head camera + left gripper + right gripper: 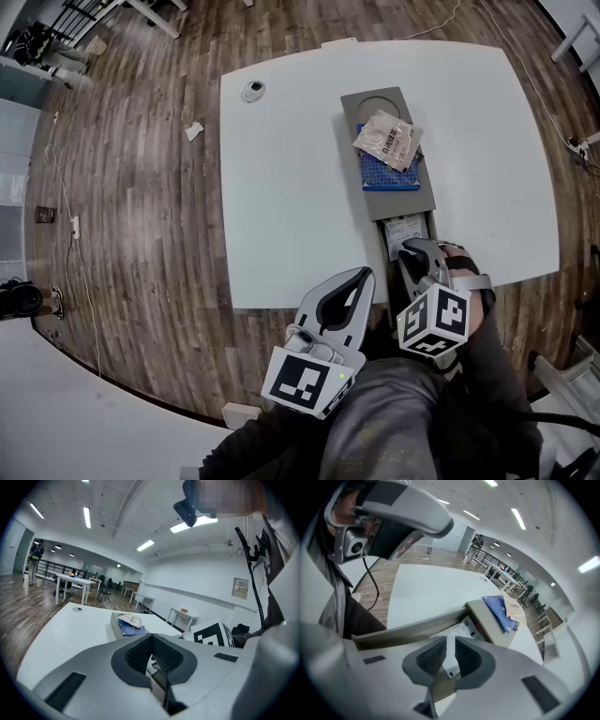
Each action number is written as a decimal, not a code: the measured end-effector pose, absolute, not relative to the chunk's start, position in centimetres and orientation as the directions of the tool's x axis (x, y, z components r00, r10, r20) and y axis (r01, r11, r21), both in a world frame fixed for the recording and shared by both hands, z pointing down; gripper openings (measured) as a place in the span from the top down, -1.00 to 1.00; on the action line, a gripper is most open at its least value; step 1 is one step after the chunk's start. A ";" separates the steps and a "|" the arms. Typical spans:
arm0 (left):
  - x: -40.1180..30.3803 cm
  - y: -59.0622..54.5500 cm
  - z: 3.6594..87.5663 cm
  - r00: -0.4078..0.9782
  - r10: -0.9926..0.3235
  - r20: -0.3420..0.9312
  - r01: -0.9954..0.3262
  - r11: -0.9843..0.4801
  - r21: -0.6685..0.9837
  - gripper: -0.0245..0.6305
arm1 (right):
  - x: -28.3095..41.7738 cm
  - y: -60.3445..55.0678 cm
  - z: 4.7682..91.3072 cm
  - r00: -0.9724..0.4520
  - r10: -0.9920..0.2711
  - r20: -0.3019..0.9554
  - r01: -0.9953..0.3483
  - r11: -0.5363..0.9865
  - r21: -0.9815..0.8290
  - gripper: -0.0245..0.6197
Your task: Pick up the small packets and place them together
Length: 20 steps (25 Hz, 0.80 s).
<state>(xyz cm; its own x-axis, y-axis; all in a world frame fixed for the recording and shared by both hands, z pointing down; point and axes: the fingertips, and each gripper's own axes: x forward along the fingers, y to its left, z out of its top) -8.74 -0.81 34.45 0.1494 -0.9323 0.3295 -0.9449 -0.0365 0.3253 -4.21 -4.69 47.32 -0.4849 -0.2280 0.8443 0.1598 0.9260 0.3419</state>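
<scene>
Your right gripper [413,253] is clamped on the near edge of the white packet [404,229] in the gray box's [354,122] near slot, probably so you can lift it to the piled packets [387,141] at the far end. Your left gripper [359,278] waits just left, jaws together and empty.

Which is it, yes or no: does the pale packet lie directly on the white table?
No: the pale packet rests on top of the blue packet, which lies on the grey tray.
</scene>
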 end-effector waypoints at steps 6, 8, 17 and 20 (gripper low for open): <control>-10.4 -1.3 34.8 0.128 -0.930 0.344 -0.946 -0.011 0.324 0.92 | -4.5 -7.3 49.3 -0.375 -0.319 0.870 0.214 0.884 0.416 0.80; -10.6 -1.4 34.8 0.126 -0.930 0.345 -0.947 -0.009 0.321 0.92 | -4.2 -6.4 50.0 -0.349 -0.288 0.892 0.273 0.879 0.391 0.80; -8.6 -0.9 34.4 0.148 -0.932 0.332 -0.942 -0.031 0.335 0.92 | -2.6 -1.4 48.4 -0.412 -0.026 0.911 0.264 0.953 0.147 0.26; -8.9 -0.9 34.4 0.142 -0.932 0.333 -0.942 -0.024 0.334 0.92 | -2.9 -1.1 49.7 -0.367 0.000 0.930 0.309 0.943 0.122 -0.03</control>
<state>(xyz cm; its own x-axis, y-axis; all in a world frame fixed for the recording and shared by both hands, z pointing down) -8.86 -0.91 34.43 0.1416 -0.9322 0.3330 -0.9423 -0.0238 0.3339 -2.94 -1.11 49.70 -0.3667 -0.0004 0.9304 0.3093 0.9431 0.1223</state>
